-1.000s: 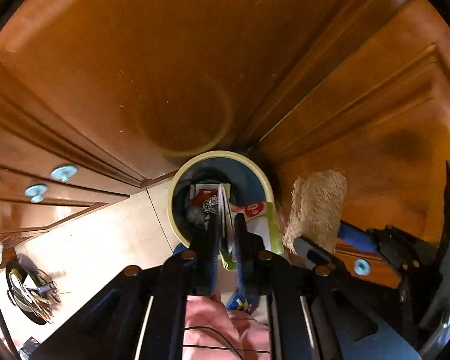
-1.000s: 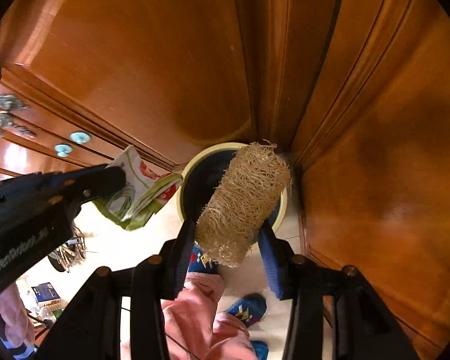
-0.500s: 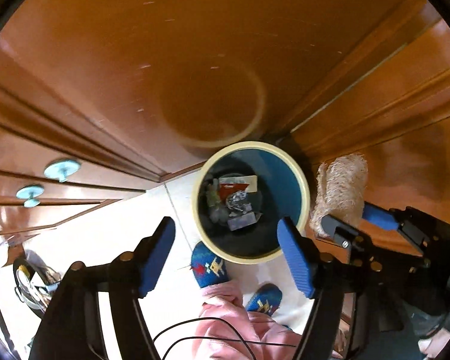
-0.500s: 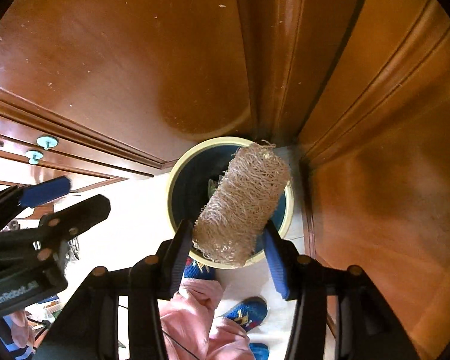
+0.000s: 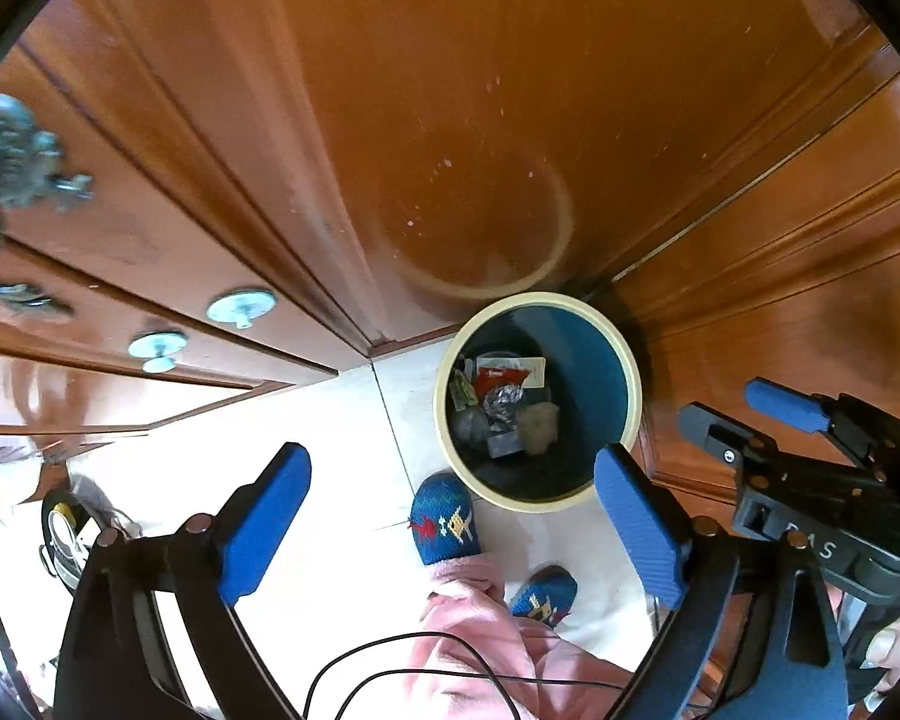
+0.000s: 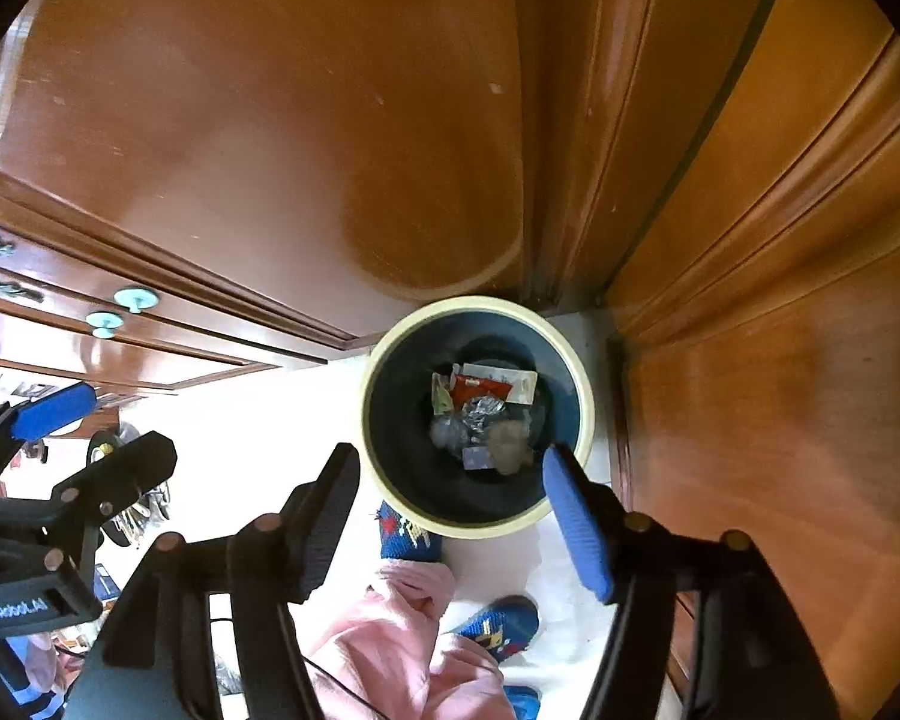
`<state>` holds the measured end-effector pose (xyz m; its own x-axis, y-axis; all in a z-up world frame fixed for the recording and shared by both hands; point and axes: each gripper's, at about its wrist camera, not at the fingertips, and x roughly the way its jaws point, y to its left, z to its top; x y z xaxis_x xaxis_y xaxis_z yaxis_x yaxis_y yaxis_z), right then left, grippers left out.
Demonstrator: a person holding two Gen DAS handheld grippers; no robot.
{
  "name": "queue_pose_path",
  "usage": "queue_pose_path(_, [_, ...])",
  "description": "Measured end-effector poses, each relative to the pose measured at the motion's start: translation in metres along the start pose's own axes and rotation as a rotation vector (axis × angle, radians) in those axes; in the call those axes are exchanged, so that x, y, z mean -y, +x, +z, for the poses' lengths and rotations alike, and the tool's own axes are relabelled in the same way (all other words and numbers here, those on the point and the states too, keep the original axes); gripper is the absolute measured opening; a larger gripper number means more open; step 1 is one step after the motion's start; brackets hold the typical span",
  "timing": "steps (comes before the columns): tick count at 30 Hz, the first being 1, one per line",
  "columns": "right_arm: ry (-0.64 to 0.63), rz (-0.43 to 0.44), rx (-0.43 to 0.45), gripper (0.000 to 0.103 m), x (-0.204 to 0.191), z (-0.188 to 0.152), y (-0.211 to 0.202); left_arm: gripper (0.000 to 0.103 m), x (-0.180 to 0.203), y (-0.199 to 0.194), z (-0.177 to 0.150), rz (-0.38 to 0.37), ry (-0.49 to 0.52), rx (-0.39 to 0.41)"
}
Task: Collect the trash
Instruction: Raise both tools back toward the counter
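Both hand-held grippers are released, with nothing between the blue pads. The left hand-held gripper (image 5: 453, 522) and the right hand-held gripper (image 6: 450, 516) hang above the trash bin (image 5: 630, 372). The loofah (image 6: 510, 447) lies inside with wrappers (image 6: 492, 387). Only the left view shows the metal handle (image 5: 6, 162) at upper left.

Right gripper (image 6: 450, 519) spread wide, empty, above round cream-rimmed blue bin (image 6: 384, 360); tan fibrous loofah (image 6: 510, 447) inside among wrappers (image 6: 495, 387).
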<state>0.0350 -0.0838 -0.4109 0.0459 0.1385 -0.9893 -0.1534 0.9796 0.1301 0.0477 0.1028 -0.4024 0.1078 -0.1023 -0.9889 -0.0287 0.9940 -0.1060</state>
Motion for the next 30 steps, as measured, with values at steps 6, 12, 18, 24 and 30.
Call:
queue_pose_path(6, [-0.025,0.007,0.031,0.066,-0.010,0.002,-0.045,0.098,0.001,-0.043,-0.003,-0.007,-0.019,0.034])
queue_pose_path(12, [-0.057,0.016,0.103,0.066,-0.019,0.004,-0.117,0.098,0.007,-0.115,-0.004,-0.015,-0.016,0.119])
queue_pose_path(18, [-0.069,0.020,0.206,0.066,-0.024,0.007,-0.198,0.098,0.016,-0.201,-0.002,-0.025,0.015,0.235])
queue_pose_path(24, [-0.070,0.000,0.309,0.066,-0.031,0.012,-0.270,0.098,0.029,-0.274,0.002,-0.033,0.038,0.345])
queue_pose_path(30, [-0.073,-0.055,0.380,0.066,-0.039,0.021,-0.331,0.098,0.043,-0.327,0.015,-0.045,0.060,0.436])
